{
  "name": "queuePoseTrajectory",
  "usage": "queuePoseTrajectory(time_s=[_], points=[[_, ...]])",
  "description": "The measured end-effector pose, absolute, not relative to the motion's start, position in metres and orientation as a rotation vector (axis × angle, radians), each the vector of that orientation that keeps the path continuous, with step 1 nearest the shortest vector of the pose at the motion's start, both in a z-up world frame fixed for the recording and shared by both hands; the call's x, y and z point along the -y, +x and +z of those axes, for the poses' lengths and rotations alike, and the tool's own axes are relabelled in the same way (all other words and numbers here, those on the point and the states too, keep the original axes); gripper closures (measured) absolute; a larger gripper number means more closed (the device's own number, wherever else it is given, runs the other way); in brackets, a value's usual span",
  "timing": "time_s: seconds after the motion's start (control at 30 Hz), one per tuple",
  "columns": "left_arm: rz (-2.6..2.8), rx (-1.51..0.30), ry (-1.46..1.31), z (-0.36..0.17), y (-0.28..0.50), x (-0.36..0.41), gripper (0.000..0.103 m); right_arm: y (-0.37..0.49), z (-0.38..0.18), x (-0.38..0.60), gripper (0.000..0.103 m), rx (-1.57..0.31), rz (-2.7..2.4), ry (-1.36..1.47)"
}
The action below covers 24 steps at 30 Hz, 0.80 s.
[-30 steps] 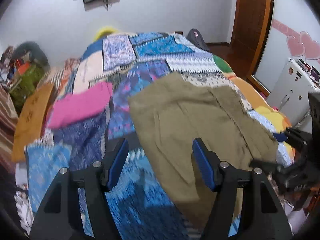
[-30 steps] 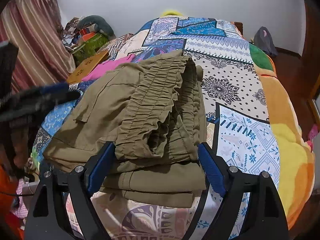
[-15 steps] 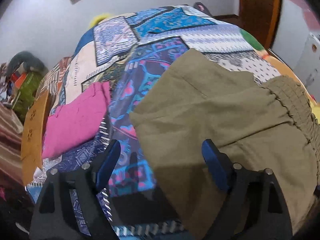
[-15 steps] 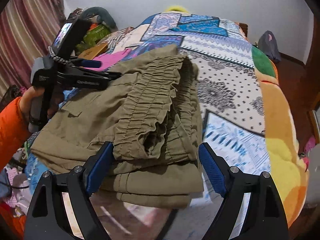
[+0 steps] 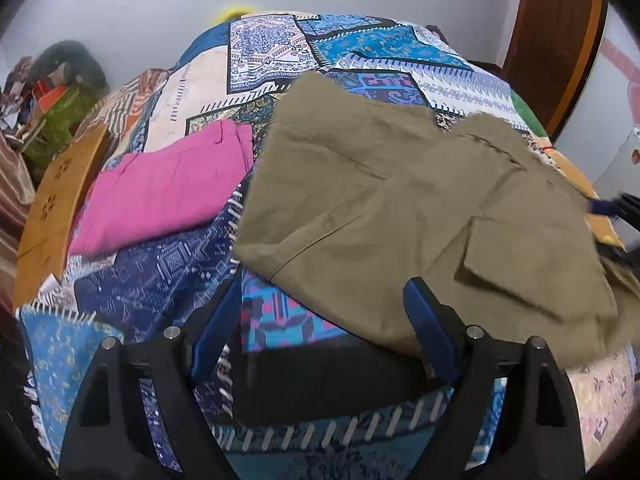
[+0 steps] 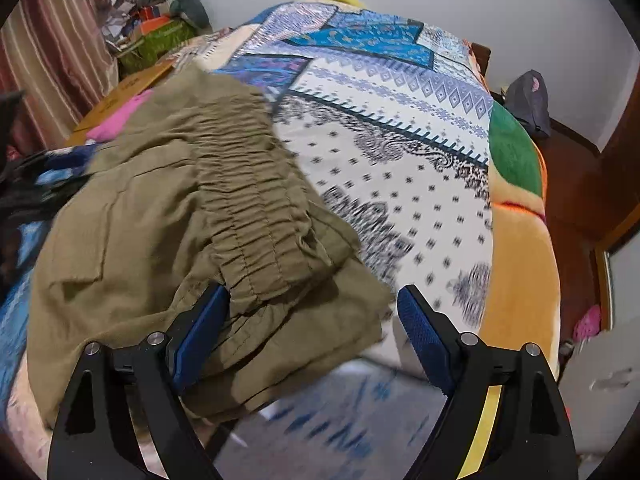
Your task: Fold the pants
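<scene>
pants [image 6: 168, 240] lay folded at the bed's [image 6: 516, 276] near edge; waistband end between my right gripper's [image 6: 312, 340] wide-open fingers, nothing held | left gripper [image 5: 320, 328] gaped empty, pants ahead and rightward | long axis ran left-right; I judged right nearer

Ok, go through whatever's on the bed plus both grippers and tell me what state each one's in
olive pants: folded, flat on the bedspread, waistband bunched
pink garment: folded, beside the pants
left gripper: open, empty
right gripper: open, waistband end between its fingers, not clamped
</scene>
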<state>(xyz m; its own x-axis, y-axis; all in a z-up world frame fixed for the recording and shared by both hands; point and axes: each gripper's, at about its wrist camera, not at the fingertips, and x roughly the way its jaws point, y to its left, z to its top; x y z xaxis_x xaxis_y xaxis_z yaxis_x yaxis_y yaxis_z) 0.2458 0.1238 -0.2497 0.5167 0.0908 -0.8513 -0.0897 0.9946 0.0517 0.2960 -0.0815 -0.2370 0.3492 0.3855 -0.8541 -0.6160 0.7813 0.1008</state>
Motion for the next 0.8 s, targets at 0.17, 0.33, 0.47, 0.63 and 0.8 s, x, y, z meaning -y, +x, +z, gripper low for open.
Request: queuePoseTrajectory(time_s=[0.17, 0.33, 0.47, 0.63, 0.8], points=[[0.097, -1.020, -0.032, -0.251, 0.240, -0.121, 0.018, 0.335, -0.246, 0.070, 0.020, -1.032, 0.647, -0.281], [0.077, -1.021, -0.079, -0.249, 0.237, -0.125, 0.018, 0.344, -0.237, 0.062, 0.022, -1.015, 0.604, -0.265], [0.100, -0.994, -0.055, -0.237, 0.230, -0.128, 0.023, 0.326, -0.205, 0.070, 0.022, -0.919, 0.555, -0.297], [0.076, -0.958, -0.023, -0.212, 0.229, -0.125, 0.055, 0.299, -0.160, 0.081, 0.022, -0.819, 0.580, -0.236], [-0.011, -0.957, -0.044, -0.204, 0.242, -0.110, 0.069, 0.272, -0.142, 0.067, 0.022, -0.774, 0.680, -0.161]])
